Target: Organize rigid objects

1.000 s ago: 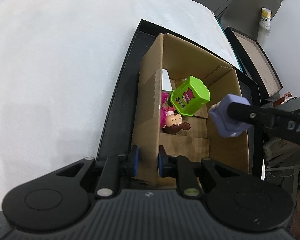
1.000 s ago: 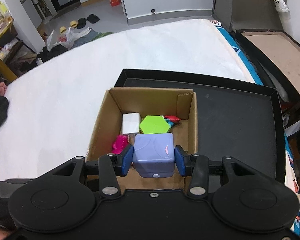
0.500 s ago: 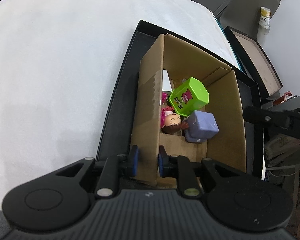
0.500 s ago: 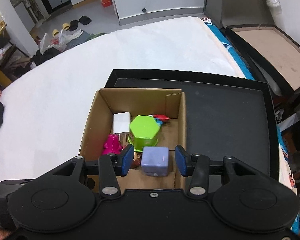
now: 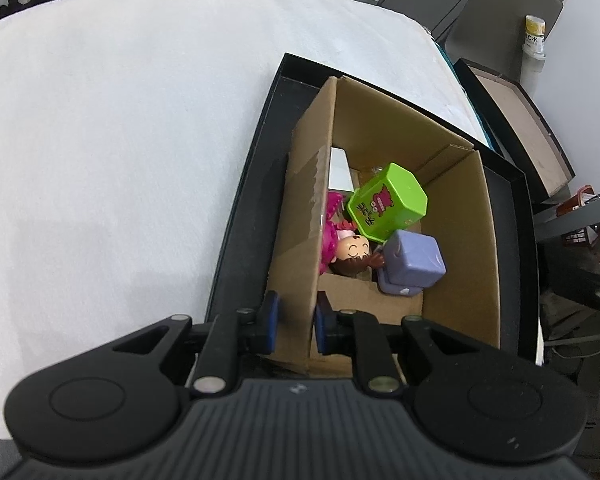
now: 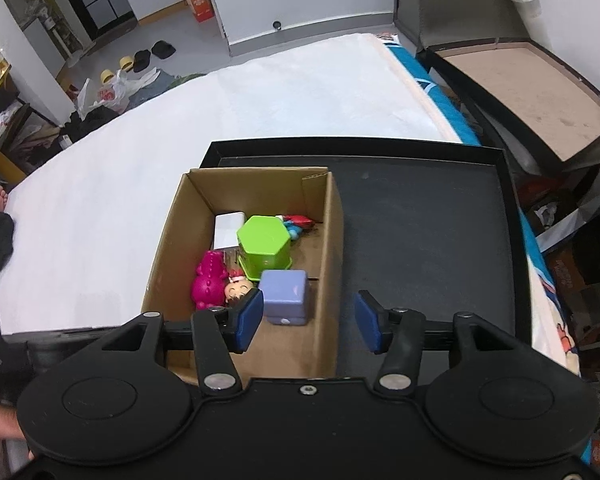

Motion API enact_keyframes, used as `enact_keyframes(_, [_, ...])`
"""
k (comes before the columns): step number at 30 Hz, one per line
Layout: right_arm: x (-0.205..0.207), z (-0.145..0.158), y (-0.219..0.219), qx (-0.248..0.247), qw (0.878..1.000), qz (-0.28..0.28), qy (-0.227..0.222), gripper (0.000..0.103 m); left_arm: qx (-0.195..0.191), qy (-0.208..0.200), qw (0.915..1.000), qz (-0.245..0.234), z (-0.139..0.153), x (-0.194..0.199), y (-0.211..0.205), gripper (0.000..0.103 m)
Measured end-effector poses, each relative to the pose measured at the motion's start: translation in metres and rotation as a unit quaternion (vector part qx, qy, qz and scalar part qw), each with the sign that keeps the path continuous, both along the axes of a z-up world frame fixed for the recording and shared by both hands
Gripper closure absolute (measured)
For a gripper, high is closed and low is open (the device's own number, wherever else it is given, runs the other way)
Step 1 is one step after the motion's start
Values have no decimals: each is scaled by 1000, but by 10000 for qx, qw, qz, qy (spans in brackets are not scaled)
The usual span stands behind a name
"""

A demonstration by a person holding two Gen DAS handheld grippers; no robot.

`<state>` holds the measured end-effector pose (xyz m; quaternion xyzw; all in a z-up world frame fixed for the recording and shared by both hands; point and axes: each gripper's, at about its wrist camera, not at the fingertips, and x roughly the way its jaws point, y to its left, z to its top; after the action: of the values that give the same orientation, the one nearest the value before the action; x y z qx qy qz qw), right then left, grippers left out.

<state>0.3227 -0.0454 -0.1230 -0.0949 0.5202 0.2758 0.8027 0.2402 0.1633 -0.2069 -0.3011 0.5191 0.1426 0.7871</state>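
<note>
Right, nearest to us the left gripper (image 5: 293,322) is clenched on the near wall of the cardboard box (image 5: 456,168), one pad outside and one inside, pinning it steady. The right gripper (image 6: 309,322) hangs over the box's near right corner with nothing in it; its jaws have just been opening, and the gap between the blue pads shows only the box's right wall and the tray below.

The purple cube (image 6: 286,296) is down! It lies on the box floor at the near end, tipped a little in the left view, just beside the doll (image 6: 238,290), whose face looks up between it and the pink toy (image 6: 209,276). Behind the cube stands the green hexagonal tub (image 6: 265,246), touching or nearly touching it (hard to call from here). Further back, a white block (image 6: 229,229) against the left wall, and a small red and blue toy (image 6: 296,224) at the far end.

The box sits at the left side of a black tray (image 6: 428,232), and the tray rests on a white sheet (image 6: 260,100).

So the drop looks finished, I'd say. Next the right hand needs to lift clear and find another loose item, though none shows on the tray or sheet, so this may be nearly done.
</note>
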Motion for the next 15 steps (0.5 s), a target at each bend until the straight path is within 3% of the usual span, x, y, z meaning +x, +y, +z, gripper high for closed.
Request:
enact_keyframes(6, [-2, 6, -27, 38, 9998, -213, -49, 46, 104, 25, 9999, -27, 4, 0, -2, 87])
enact_keyframes(15, [-10, 24, -63, 233, 9984, -473, -198, 30, 365, -21, 9993, -14, 28, -9, -10, 87])
